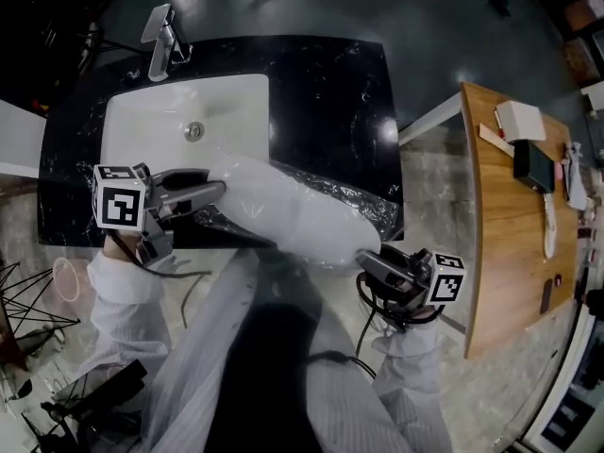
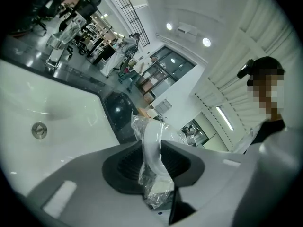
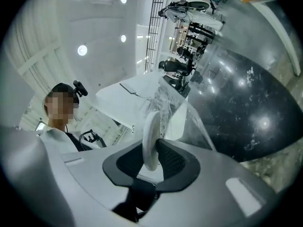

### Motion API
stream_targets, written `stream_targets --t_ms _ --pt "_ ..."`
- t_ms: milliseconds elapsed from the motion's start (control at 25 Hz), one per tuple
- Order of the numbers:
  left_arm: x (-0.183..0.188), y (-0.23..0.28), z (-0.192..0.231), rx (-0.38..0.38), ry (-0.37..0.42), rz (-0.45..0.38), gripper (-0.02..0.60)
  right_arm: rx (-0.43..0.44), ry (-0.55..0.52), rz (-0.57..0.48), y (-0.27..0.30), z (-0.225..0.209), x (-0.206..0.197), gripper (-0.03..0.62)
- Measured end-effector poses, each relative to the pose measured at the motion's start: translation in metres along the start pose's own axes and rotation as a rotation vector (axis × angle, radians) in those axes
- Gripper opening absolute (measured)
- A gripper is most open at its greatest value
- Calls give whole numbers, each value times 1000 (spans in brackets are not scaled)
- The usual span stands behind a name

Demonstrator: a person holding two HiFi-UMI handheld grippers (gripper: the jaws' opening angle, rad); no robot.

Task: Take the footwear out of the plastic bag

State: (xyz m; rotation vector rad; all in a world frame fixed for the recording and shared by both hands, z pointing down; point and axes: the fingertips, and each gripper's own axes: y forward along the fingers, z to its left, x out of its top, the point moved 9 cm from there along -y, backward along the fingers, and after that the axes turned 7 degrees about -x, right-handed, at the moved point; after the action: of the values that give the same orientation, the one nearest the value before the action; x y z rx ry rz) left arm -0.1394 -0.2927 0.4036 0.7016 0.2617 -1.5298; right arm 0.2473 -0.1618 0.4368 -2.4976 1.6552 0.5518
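the footwear [image 1: 293, 213] lies lengthwise between both grippers above the worktop [image 1: 330, 92], left gripper [image 1: 219, 192] clamped on the plastic bag [image 1: 370, 208] end, right gripper [image 1: 364, 259] clamped on the footwear's opposite end.

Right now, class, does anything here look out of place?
Yes: a white slipper in its plastic bag is held over the black counter beside the sink, clamped between the left gripper and right gripper, an odd spot for footwear. Nothing looks spilled or damaged.
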Motion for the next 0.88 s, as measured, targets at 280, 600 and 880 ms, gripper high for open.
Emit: stream_targets --t_ms 280,600,880 --pt "5 -22 -1 83 44 -58 9 -83 -7 -94 -38 2 14 69" --pt "11 -47 6 240 45 -130 2 -246 18 -214 -81 1 22 67" --pt "30 -34 -16 517 155 -229 2 -574 -192 -371 -100 31 39 69"
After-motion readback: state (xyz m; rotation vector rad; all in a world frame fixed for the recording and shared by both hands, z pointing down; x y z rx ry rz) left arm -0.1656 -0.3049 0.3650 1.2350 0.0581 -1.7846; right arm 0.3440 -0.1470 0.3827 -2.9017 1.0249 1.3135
